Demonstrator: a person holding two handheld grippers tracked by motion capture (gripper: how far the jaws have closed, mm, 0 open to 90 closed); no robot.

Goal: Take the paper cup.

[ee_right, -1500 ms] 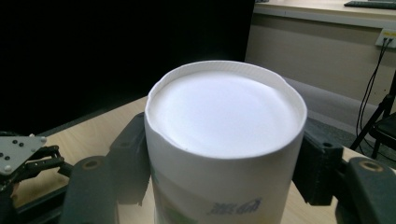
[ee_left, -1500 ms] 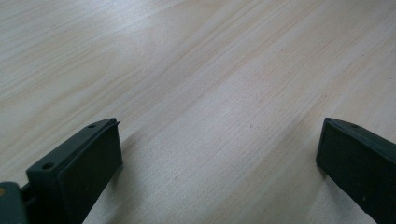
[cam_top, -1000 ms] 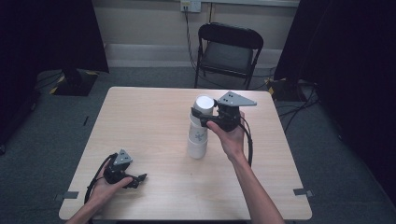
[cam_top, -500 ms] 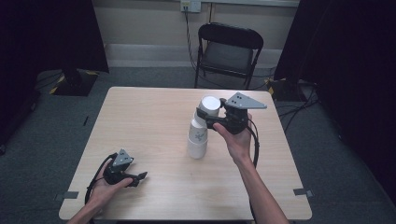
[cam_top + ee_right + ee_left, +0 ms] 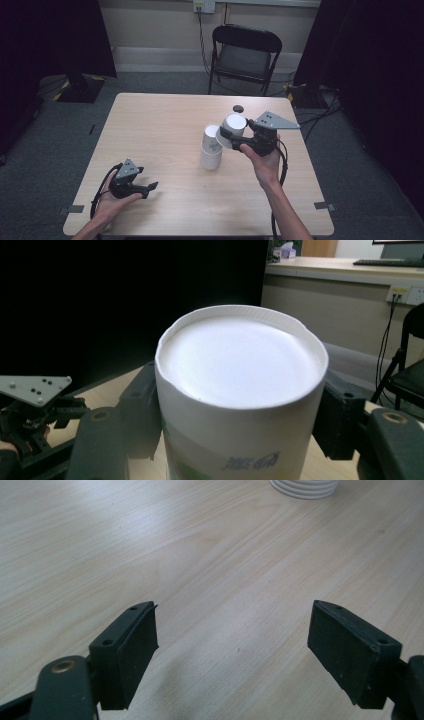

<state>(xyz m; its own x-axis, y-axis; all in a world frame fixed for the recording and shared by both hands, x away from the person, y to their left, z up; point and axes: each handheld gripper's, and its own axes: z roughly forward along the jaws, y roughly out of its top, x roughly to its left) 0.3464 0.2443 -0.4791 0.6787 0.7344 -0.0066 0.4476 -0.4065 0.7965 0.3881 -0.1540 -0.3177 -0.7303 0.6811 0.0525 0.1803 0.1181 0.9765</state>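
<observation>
A stack of upside-down white paper cups (image 5: 211, 151) stands right of the table's middle; its rim edge (image 5: 305, 486) shows at the top of the left gripper view. My right gripper (image 5: 232, 136) is shut on one white paper cup (image 5: 233, 125), held tilted in the air just up and right of the stack. In the right gripper view the cup (image 5: 240, 390), closed bottom toward the camera, sits between both jaws of the right gripper (image 5: 240, 440). My left gripper (image 5: 149, 188) rests at the table's front left, open (image 5: 232, 645), nothing between its jaws.
A small black round object (image 5: 238, 108) lies near the table's far edge. A black folding chair (image 5: 245, 50) stands behind the table. Cables trail on the floor at the right. The wooden table (image 5: 165, 125) has open surface left of the stack.
My right gripper has lifted the top cup off the stack, carried it up and to the right, and tilted it. The left gripper has stayed put.
</observation>
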